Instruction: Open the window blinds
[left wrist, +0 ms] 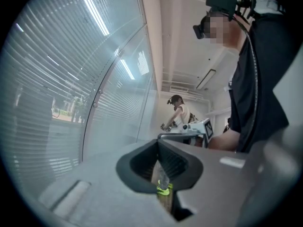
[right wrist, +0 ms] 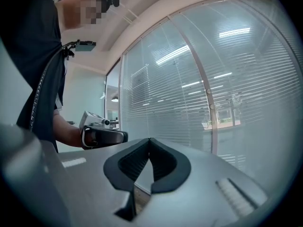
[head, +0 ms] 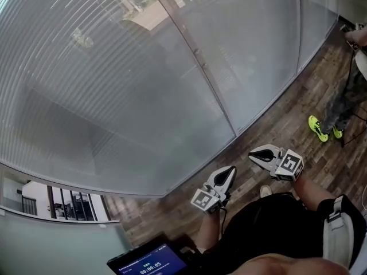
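The window blinds (head: 114,67) are horizontal slats behind tall glass panels, turned closed, and fill the left of the head view. They also show in the left gripper view as blinds (left wrist: 52,84) and in the right gripper view as blinds (right wrist: 236,79). A pale post (head: 200,62) divides two panels. My left gripper (head: 231,171) and right gripper (head: 253,153) hang side by side near the glass, both pointing level and apart from it. The left gripper (left wrist: 158,143) has its jaw tips together with nothing held. The right gripper (right wrist: 149,142) is shut and empty.
Dark wooden floor (head: 275,119) runs along the glass. Another person with yellow-green shoes (head: 317,128) stands at the right, seen also as a person (left wrist: 179,110) down the corridor. A dark screen (head: 152,262) sits at my chest. The left gripper (right wrist: 102,136) appears in the right gripper view.
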### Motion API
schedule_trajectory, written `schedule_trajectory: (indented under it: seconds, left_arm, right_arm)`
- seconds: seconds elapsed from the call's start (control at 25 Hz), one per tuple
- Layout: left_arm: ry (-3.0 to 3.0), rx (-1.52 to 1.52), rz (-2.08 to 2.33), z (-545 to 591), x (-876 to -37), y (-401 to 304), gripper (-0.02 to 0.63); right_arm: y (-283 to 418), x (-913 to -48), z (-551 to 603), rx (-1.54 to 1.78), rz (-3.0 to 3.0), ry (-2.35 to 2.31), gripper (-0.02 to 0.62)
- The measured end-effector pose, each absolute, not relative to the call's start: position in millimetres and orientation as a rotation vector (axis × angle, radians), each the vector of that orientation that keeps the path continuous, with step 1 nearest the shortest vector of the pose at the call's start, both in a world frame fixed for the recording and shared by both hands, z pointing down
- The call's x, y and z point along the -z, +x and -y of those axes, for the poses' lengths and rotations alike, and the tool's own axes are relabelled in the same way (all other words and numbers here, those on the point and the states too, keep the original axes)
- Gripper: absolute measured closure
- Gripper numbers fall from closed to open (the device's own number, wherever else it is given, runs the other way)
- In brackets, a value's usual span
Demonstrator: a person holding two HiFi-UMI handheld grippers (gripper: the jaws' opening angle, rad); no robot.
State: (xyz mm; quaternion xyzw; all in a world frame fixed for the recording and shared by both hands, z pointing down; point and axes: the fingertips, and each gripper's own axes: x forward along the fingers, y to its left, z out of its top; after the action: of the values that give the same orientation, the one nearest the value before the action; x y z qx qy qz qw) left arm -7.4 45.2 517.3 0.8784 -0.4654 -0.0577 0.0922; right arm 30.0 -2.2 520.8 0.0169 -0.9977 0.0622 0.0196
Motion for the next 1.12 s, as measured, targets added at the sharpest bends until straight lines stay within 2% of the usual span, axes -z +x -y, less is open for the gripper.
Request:
schedule_trajectory:
  seconds: [0.24, 0.6, 0.76, 1.12]
  left_arm:
    - [2.549, 0.268, 1.386, 2.4, -509.1, 2.0, 0.604]
    - [2.521, 0.172, 1.453, 28.7, -514.3, 10.0, 0.604]
    - [2.495, 0.285, 1.460, 36.1, -499.5, 3.2, 0.604]
    - [2.521, 0.224, 1.498, 54.5, -500.3, -15.9, 0.604]
  right_arm:
    - [39.1, -523.3, 42.2, -0.197, 3.086, -0.011, 0.592]
    - [46.1, -527.2, 69.9, -0.194, 3.079, -0.100, 0.592]
    - [45.5, -524.3, 78.0, -0.260, 3.084, -0.113, 0.592]
    - [30.7, -518.3, 91.8, -0.234, 3.103, -0.118, 0.591]
